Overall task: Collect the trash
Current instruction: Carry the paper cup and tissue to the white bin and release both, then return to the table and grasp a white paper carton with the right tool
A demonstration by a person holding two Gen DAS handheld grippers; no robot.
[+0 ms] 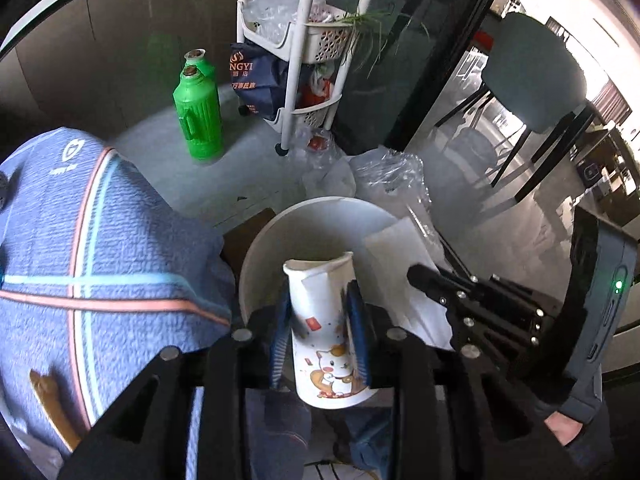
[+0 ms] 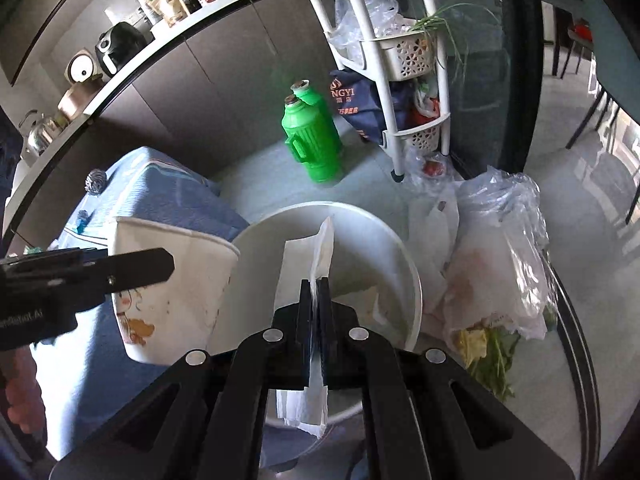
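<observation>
A white paper cup (image 1: pixel 324 344) printed with a cartoon cat sits between the blue pads of my left gripper (image 1: pixel 320 300), which is shut on its sides. It hangs over a round white bin (image 1: pixel 256 264) on the floor. From the right wrist view the same cup (image 2: pixel 168 280) shows at the left, beside the bin's rim (image 2: pixel 400 248). My right gripper (image 2: pixel 319 284) is shut on a folded white tissue (image 2: pixel 304 256), held upright above the bin's opening. That tissue (image 1: pixel 396 248) also appears to the right of the cup in the left wrist view.
Two green thermos jugs (image 2: pixel 312 140) stand on the floor behind the bin. A white tiered rack (image 2: pixel 404 52) holds plastic bags. Filled clear bags (image 2: pixel 492 264) lie right of the bin, with a blue cloth-covered object (image 1: pixel 100 248) on its left. A glass door (image 1: pixel 448 80) and a chair (image 1: pixel 536 76) are further right.
</observation>
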